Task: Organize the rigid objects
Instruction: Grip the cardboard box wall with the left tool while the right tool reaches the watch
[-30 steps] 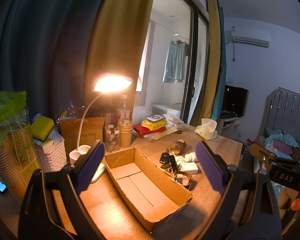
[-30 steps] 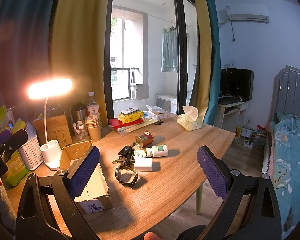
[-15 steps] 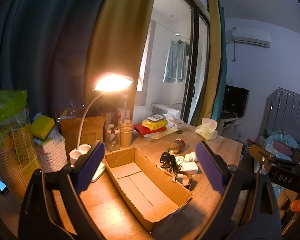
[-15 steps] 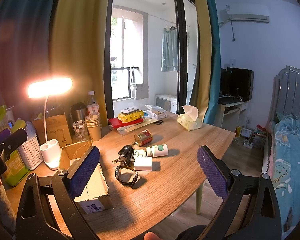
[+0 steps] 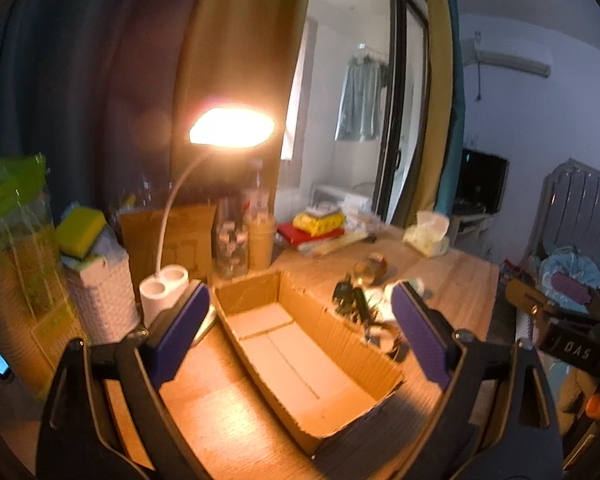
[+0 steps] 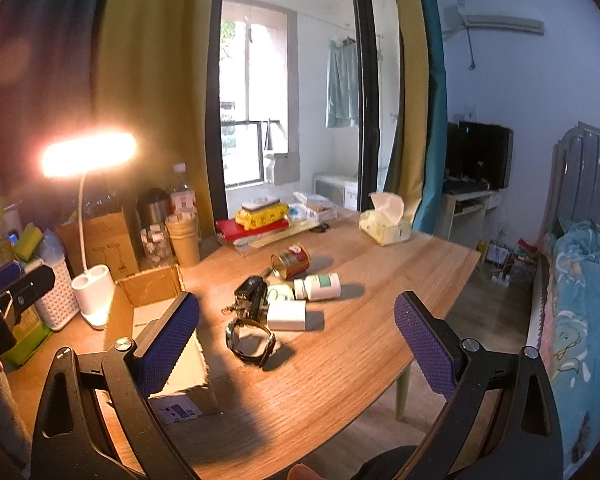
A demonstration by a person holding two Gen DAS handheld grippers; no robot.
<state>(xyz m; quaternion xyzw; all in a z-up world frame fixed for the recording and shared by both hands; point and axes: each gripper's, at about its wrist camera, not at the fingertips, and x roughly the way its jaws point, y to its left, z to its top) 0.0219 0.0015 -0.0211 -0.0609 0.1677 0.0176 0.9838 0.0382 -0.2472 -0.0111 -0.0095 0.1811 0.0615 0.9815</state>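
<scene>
Right wrist view: the right gripper [image 6: 296, 344] hangs released and empty above the wooden counter [image 6: 380, 352]. Ahead of it lies a cluster: a wristwatch [image 6: 252, 340], a white charger block [image 6: 286, 315], black keys [image 6: 251, 296], a white pill bottle [image 6: 318, 286] on its side and a tipped red tin can [image 6: 291, 260]. Just left of them sits the open cardboard box [image 5: 308, 352], empty, with the left gripper [image 5: 300, 344] spread wide above it, holding nothing. A lit desk lamp [image 6: 88, 216] stands behind the box.
</scene>
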